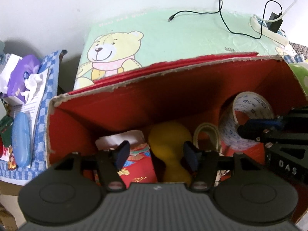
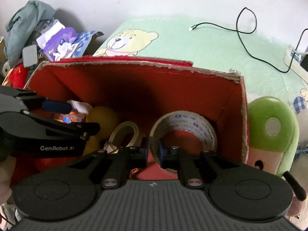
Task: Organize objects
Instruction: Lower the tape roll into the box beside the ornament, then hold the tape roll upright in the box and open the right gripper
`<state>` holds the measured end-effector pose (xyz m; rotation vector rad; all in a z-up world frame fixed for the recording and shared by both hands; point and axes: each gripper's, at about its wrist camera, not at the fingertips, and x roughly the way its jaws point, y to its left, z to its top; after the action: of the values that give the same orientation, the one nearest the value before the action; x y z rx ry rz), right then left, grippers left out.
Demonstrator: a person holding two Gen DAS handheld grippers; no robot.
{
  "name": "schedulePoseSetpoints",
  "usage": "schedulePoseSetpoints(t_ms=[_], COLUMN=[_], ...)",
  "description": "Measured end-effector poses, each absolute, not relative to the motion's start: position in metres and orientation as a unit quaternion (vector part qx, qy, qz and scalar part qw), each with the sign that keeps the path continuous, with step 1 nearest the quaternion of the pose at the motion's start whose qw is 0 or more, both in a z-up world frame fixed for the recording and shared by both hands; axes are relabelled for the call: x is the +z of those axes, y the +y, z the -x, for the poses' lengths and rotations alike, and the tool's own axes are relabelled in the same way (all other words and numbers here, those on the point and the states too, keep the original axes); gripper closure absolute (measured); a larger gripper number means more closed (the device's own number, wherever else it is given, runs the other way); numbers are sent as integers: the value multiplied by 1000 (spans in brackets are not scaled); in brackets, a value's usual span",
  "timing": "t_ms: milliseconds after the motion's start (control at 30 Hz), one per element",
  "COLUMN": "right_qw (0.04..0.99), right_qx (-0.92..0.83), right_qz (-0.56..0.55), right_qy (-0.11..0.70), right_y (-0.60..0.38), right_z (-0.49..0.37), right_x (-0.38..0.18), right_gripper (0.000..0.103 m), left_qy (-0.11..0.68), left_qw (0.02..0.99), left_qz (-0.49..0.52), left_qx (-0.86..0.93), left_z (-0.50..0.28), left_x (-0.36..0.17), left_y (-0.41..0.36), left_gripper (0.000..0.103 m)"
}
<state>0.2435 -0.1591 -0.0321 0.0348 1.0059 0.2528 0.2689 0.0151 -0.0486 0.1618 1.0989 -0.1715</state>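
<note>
Nearest, the right gripper (image 2: 153,152) is clamped on the near wall of a large roll of printed packing tape (image 2: 192,129), one pad inside the ring and one outside. The roll stands on edge at the right end of the red cardboard box (image 2: 134,73), its open hole facing the near side. The left gripper (image 1: 156,154) hangs with its jaws apart over the box's left half, pinching nothing; below its fingers lie a smooth yellow rounded object (image 1: 169,144) and a red patterned packet (image 1: 138,161). Between these and the big roll, a thin pale tape ring (image 2: 125,132) stands on edge. The box's rim is torn and ragged. Beyond it spreads a green bear-print sheet (image 1: 173,38) with a loose black cable (image 1: 223,13).
</note>
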Motion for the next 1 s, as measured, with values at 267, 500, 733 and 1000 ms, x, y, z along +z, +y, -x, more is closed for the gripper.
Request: schedulePoseSetpoints(t_ms=[267,500,733,1000], right_qw=[884,886,889,888], right_qx=[101,98,88,86], right_qz=[-24,-22,-18,-11], right_qy=[457,452,449,451], right_y=[-161,-162,-161,-158], right_z=[-238,-239,-237,-239], right_x=[-30,-30,-29,-30], right_gripper=[91,88,90,90], left_qy=[520,521,516,515], left_qw=[845,841,841,842], left_qz=[-100,-125,-144,-147], left_qx=[-75,-81,-77,-63], left_z=[-268,-266,-264,-264], left_x=[-50,-52,-53,-52], left_y=[9,3,-2,-2], left_gripper=[38,37,37,32])
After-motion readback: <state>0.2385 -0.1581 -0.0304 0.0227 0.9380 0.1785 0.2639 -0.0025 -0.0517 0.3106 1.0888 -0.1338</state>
